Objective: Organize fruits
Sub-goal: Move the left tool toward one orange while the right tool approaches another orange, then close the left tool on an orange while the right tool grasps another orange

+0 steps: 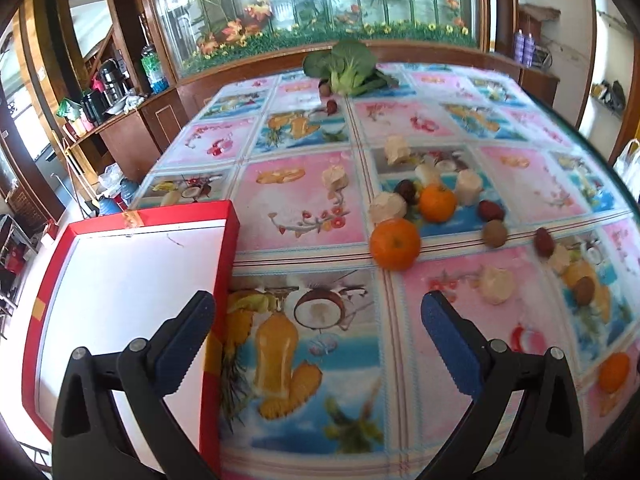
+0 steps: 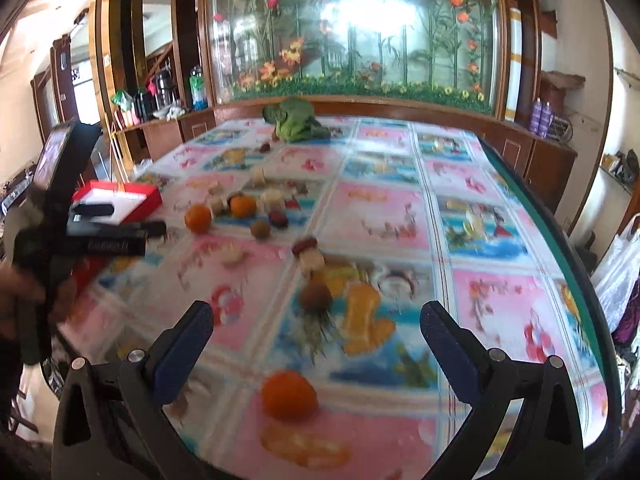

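Left tool [image 1: 318, 308] is hanging spread wide, gripping nothing, its left finger [image 1: 188, 344] sitting over the red box [image 1: 224, 256] at the desk's left edge; box interior is white and bare. Right of the box, the desk [image 1: 304, 208] is carrying a fruit-print cloth, with nothing lying between the jaws. Further right, two oranges: the near orange [image 1: 395, 244] is lying ahead of the right finger, the second orange [image 1: 437, 203] is sitting just behind it, among pale peeled chunks [image 1: 386, 208] and dark red dates [image 1: 491, 211]. A brown round fruit [image 1: 495, 233] is lying beside them. More chunks, a date and another brown fruit are trailing off right, with a third orange [image 1: 614, 372] near the right edge. A broccoli head [image 1: 344, 64] is lying at the far end of the desk. Right wrist view is blurred: right tool [image 2: 316, 316] is also spread wide and holding nothing, with that same third orange [image 2: 289, 395] lying on the desk between and just below its jaws, not touched. A brown fruit [image 2: 315, 297] is lying just ahead. The left tool body and a hand [image 2: 16, 292] are filling the left side, partly blocking the red box [image 2: 120, 200].
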A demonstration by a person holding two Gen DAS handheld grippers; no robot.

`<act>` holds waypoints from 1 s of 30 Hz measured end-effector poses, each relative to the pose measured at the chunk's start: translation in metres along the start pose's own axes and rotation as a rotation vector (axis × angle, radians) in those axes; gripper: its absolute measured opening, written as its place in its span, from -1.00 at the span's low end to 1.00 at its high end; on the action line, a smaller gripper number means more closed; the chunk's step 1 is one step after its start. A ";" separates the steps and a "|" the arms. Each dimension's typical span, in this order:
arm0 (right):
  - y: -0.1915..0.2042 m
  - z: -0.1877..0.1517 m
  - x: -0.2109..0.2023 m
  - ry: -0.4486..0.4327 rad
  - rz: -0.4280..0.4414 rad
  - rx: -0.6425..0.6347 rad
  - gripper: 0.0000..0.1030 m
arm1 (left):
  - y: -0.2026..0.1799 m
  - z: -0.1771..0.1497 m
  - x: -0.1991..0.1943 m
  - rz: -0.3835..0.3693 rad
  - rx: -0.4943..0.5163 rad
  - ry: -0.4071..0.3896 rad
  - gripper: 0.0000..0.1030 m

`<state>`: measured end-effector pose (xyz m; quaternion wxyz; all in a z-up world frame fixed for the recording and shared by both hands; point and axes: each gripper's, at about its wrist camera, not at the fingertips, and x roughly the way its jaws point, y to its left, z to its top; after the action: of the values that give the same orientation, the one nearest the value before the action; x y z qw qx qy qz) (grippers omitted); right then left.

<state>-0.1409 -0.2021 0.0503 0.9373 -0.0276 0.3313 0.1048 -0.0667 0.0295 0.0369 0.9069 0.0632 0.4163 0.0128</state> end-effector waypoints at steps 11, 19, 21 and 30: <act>-0.003 -0.027 0.021 0.140 0.109 -0.001 0.07 | -0.010 0.008 0.024 -0.075 0.042 0.071 0.57; 0.004 -0.035 0.025 0.151 0.176 -0.032 -0.27 | -0.016 0.024 0.044 -0.124 0.020 0.108 0.47; 0.006 -0.035 0.025 0.149 0.172 -0.052 -0.27 | -0.020 0.026 0.049 -0.136 0.022 0.116 0.35; 0.009 -0.035 0.026 0.141 0.165 -0.079 -0.37 | -0.025 0.029 0.051 -0.216 0.008 0.107 -0.27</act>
<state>-0.1446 -0.1932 0.0063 0.8981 -0.0442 0.3930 0.1925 -0.0119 0.0056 0.0144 0.8792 0.0210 0.4686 -0.0834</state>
